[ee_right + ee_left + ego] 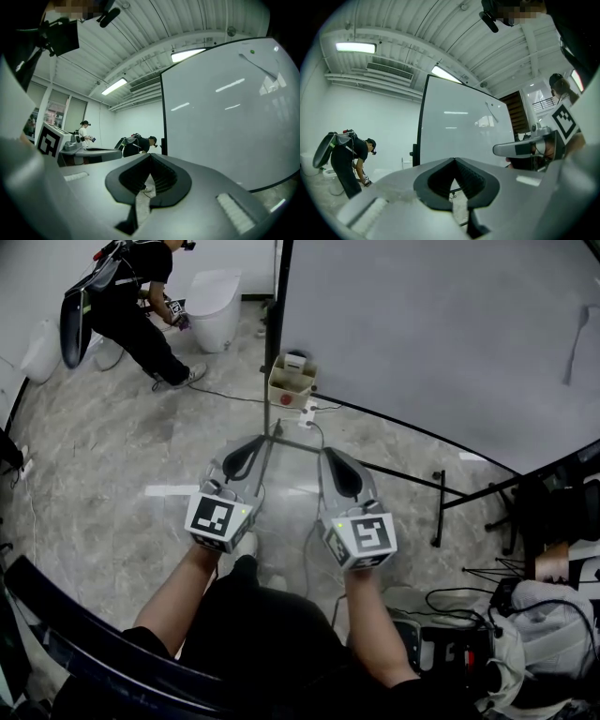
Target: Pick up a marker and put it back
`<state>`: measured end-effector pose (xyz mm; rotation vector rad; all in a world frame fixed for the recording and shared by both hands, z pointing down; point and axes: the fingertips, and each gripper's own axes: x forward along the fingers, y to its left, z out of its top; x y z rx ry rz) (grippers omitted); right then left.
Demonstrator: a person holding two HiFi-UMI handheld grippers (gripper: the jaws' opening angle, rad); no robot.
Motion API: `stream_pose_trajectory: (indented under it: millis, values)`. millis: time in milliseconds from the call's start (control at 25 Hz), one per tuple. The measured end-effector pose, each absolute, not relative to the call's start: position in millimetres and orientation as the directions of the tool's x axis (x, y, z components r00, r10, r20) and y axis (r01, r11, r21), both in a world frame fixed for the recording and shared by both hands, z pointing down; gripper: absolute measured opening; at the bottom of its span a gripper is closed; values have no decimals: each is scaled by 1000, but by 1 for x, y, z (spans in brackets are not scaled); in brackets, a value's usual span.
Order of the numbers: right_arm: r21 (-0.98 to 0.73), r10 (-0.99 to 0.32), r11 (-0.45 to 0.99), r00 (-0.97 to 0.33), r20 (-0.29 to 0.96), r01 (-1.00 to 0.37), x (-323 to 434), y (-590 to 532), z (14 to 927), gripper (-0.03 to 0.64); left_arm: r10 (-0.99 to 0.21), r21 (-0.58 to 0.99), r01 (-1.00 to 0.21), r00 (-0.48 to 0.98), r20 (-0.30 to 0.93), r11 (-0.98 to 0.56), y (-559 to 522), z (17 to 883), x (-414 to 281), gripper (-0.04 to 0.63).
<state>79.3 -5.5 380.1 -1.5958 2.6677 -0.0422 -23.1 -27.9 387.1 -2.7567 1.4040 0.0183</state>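
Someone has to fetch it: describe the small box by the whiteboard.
Look for the big whiteboard. At the foot of its black post sits a small beige box. A red dot on its front sets it apart from the white block beside it.

Lab/test rm: big whiteboard (431,324), strip lights (355,47), floor cables (234,396), 2nd rig-wearer (131,306).
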Motion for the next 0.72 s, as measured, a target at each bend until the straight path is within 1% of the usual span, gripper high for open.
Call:
stream_pose_trajectory:
  millis: [320,480,720]
  values:
    - [-35,-898,441,-441,-9,-897,70,-48,377,9,-785,-27,-786,618,-39,-618,-74,383,-32,3]
    - [-45,-912,410,-410,-3,-911,67,-66,375,9,-769,-31,-769,639,-22,-638,-96,383,-37,3]
    - [-51,-934,356,-356,6,-933,61,-94,376,9,-729,-9,-730,683,-48,-683,-125,382,-41,3]
